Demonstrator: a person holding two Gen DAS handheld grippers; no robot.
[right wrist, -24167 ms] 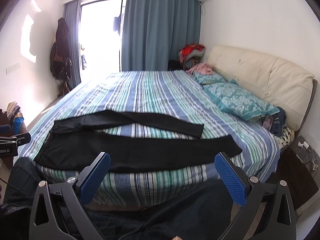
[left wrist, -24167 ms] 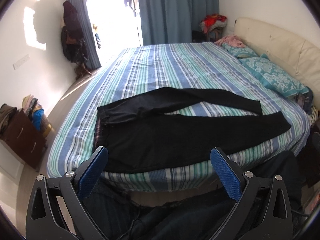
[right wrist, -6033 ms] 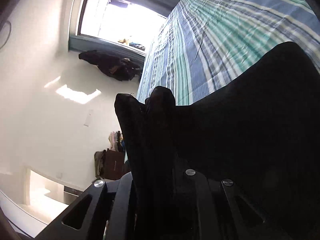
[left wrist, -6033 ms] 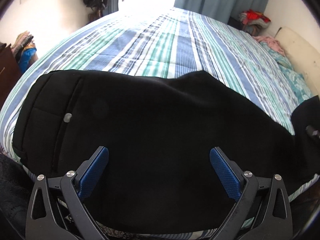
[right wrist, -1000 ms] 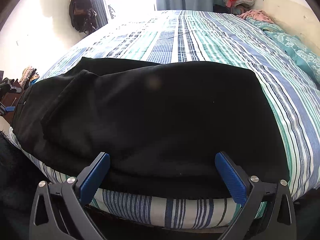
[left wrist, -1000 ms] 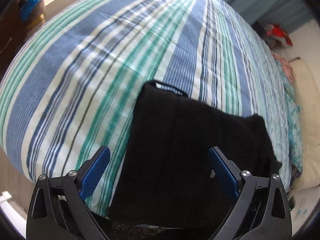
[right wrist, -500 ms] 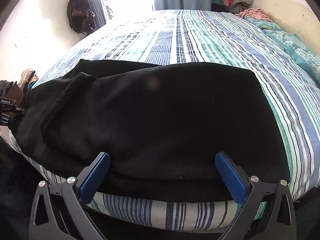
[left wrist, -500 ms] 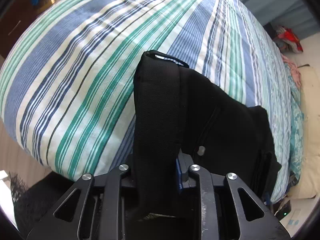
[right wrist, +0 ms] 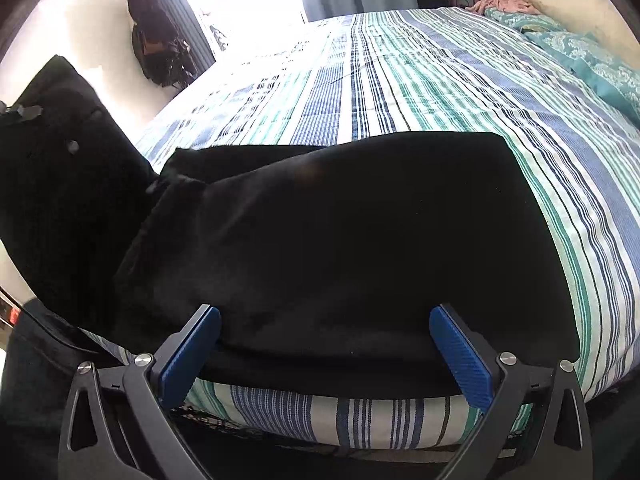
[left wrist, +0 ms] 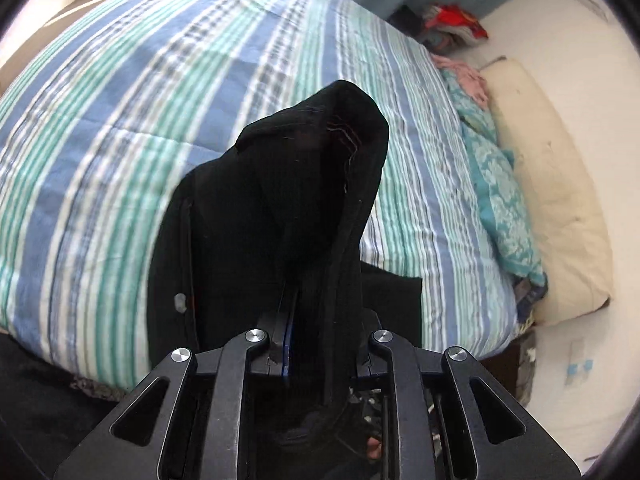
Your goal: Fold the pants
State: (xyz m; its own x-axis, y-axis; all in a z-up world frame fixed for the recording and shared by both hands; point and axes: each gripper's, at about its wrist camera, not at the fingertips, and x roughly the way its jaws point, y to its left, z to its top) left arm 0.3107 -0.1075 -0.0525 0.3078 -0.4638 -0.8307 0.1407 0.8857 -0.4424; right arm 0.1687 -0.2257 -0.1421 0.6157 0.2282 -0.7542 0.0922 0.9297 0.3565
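Observation:
The black pants [right wrist: 360, 232] lie folded into a thick rectangle at the near edge of the striped bed [right wrist: 460, 80]. My left gripper [left wrist: 320, 320] is shut on the waistband end of the pants [left wrist: 312, 208] and holds it lifted off the bed; the raised cloth hides the fingertips. That lifted end also shows at the left of the right wrist view [right wrist: 60, 184]. My right gripper [right wrist: 326, 344] is open and empty, its blue pads [right wrist: 192, 352] just in front of the near edge of the pants.
Teal patterned pillows [left wrist: 500, 184] and a cream headboard [left wrist: 552, 200] lie at the right. Clothes [left wrist: 452, 28] are piled at the far corner. Dark coats [right wrist: 156, 52] hang on the left wall beside the bright window.
My left gripper closed on the waistband end about half a second ago and has since lifted it and swung it towards the right. My right gripper has stayed open and nearly still.

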